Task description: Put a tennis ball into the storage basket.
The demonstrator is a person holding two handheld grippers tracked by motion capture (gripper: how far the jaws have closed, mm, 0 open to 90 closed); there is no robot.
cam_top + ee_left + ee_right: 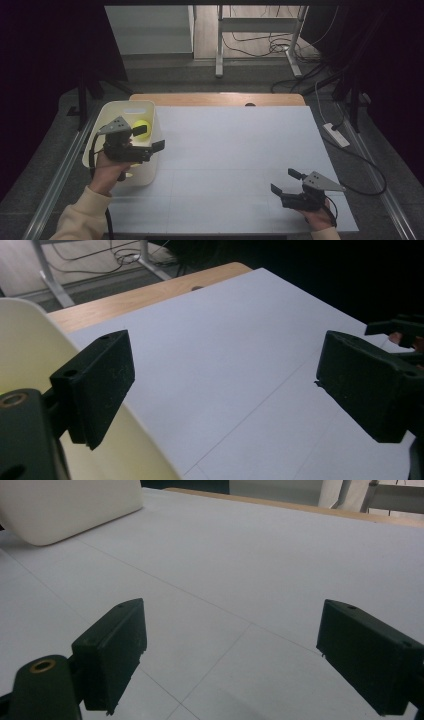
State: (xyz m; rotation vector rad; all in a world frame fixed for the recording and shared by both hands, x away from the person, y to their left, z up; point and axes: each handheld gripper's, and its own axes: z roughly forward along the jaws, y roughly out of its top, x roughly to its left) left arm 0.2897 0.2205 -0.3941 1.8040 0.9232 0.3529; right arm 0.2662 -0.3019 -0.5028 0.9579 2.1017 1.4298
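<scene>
Nearest to us, our right claw (286, 182) rests low on the white table (240, 150) at its near right corner, held in our right hand (316, 218); its jaws stand wide apart with nothing between them, and in the right gripper view we see bare tabletop ahead of the jaws and a rounded corner of the cream bin (70, 507) well off beyond the left jaw; farther along, our left claw (149, 138) sits over the near right rim of that bin (120, 107), gripped by our left hand (107, 172), its jaws also parted and empty, so we hold nothing on either side; in the left gripper view the bin's pale wall (30, 350) curves just under and behind the left jaw, the open table spreads ahead between the jaws, and the right claw (400, 330) peeks in past the right jaw; just beyond the left claw's far jaw, inside the bin, lies the yellow-green ball (141, 128), apart from both jaws as far as we can tell; judging from this, we take the ball to be already dropped in the bin and the drop itself done, with the left claw let go of it; what seems left is to clear the left claw from the bin's rim; beyond the table's wooden far edge (215, 99) we see nothing else waiting on the table to be moved.
</scene>
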